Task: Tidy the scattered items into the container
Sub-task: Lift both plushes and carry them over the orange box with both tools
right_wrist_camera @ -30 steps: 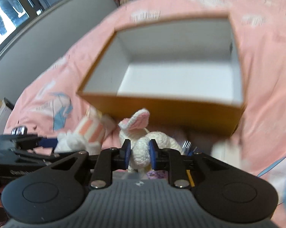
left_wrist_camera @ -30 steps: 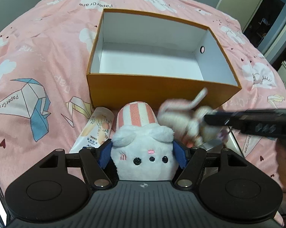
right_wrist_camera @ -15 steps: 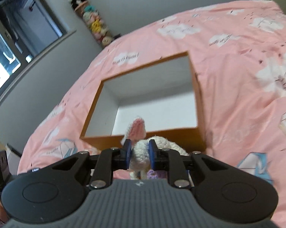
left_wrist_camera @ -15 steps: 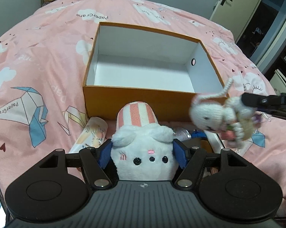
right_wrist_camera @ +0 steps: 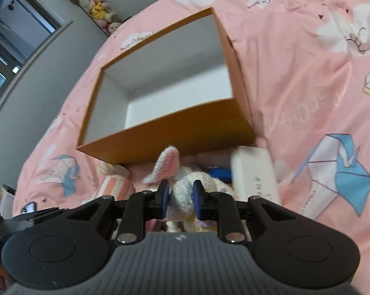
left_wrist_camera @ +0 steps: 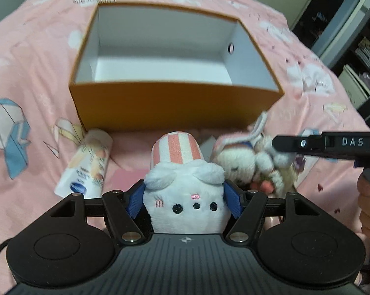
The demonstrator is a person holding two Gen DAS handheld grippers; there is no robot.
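The left gripper (left_wrist_camera: 185, 198) clamps the white plush (left_wrist_camera: 185, 206) and the right gripper's (right_wrist_camera: 180, 196) barely parted fingers pinch the crocheted bunny (right_wrist_camera: 182, 196), both just short of the empty box (left_wrist_camera: 175, 108) ahead.

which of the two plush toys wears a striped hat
The white plush in the left gripper: its hat has pink and cream stripes. The crocheted bunny in the right gripper has a pink-lined ear and no hat.

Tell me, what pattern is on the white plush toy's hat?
Pink and cream vertical stripes on the plush toy's hat, clearest in the left wrist view.
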